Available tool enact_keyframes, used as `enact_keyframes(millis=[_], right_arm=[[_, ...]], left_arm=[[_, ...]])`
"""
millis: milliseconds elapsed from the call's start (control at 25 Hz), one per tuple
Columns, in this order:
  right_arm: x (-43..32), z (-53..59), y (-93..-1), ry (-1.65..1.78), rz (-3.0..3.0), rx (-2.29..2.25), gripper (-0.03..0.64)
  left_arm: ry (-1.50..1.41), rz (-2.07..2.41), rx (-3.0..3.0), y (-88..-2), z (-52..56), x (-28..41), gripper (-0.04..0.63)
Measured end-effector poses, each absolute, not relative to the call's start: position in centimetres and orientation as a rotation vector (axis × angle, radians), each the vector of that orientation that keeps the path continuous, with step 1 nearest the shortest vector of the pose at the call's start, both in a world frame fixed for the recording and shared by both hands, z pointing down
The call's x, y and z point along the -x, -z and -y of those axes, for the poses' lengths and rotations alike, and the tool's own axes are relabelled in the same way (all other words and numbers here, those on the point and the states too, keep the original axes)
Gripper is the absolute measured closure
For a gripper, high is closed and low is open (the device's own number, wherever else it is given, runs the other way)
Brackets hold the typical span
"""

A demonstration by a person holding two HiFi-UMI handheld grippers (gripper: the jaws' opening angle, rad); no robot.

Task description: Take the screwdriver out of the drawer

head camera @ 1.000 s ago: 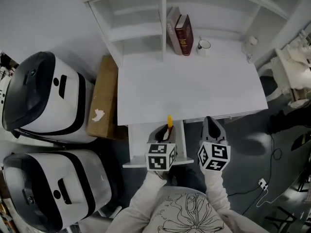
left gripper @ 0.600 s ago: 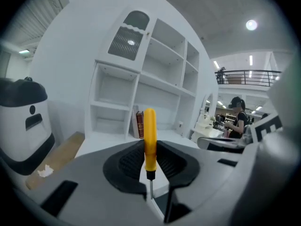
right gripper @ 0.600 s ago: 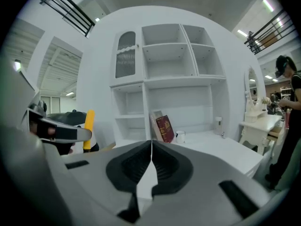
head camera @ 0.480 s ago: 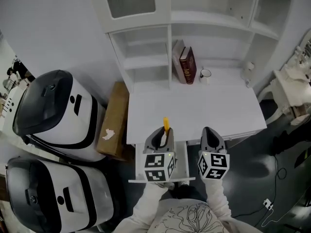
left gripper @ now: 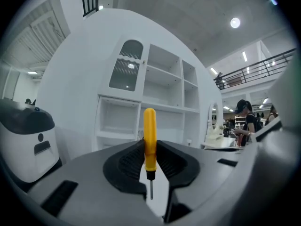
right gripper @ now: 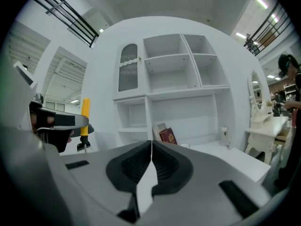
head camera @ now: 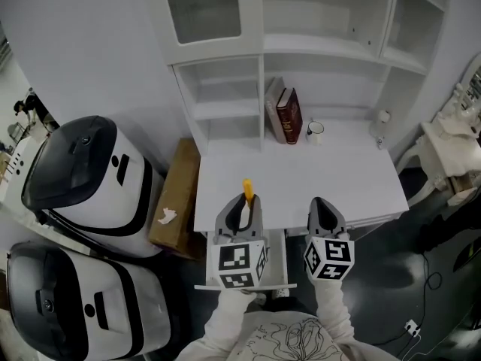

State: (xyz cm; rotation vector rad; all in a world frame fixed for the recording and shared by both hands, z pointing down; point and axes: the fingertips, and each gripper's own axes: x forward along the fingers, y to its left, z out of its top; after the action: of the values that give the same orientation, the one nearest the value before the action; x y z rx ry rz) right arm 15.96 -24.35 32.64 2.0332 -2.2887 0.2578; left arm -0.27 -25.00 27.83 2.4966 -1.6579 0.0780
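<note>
**Head view**
- Yellow-handled screwdriver [head camera: 247, 189], count 1. It is clamped in the left gripper [head camera: 240, 205] with the handle poking out past the jaw tips.
- Right gripper [head camera: 323, 205] sits just beside the left one. The 2 are level with each other and not touching.
- 1 drawer [head camera: 278, 258] is pulled open under the rear ends of both grippers. The screwdriver is clear of it, showing against the white desk [head camera: 331, 175] near the front edge.
- Ahead of the jaws, at the back of the desk, are 2 books [head camera: 282, 113] standing upright. 1 mug [head camera: 314, 131] stands just right of them.
- The white shelf unit [head camera: 301, 51] rises behind.
- Left of the left gripper is 1 cardboard box [head camera: 176, 190], then 2 black-and-white machines [head camera: 83, 171].

**Left gripper view**
- Jaws are partly closed, with the pads pressing the lower part of the yellow handle.
- Screwdriver is upright, with the thin metal shaft pointing down below the grip.
- The shelf unit is straight ahead, and 1 of the machines is at far left.
- 1 person [left gripper: 245, 121] is in the background at far right.

**Right gripper view**
- Jaws are fully together with nothing between them.
- The left gripper with the screwdriver shows off to the left.
- The 2 books are ahead, just right of the jaw line.
</note>
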Motion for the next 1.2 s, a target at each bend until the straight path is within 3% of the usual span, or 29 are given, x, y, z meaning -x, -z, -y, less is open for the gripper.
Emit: enact_keyframes(millis=[1200], right_arm=[[-16.4,26.6,-32.3,-0.231,2.324,-2.000,0.611]], left_arm=[[-0.103,1.688,-2.446,-29.4,26.9,0.1,0.522]])
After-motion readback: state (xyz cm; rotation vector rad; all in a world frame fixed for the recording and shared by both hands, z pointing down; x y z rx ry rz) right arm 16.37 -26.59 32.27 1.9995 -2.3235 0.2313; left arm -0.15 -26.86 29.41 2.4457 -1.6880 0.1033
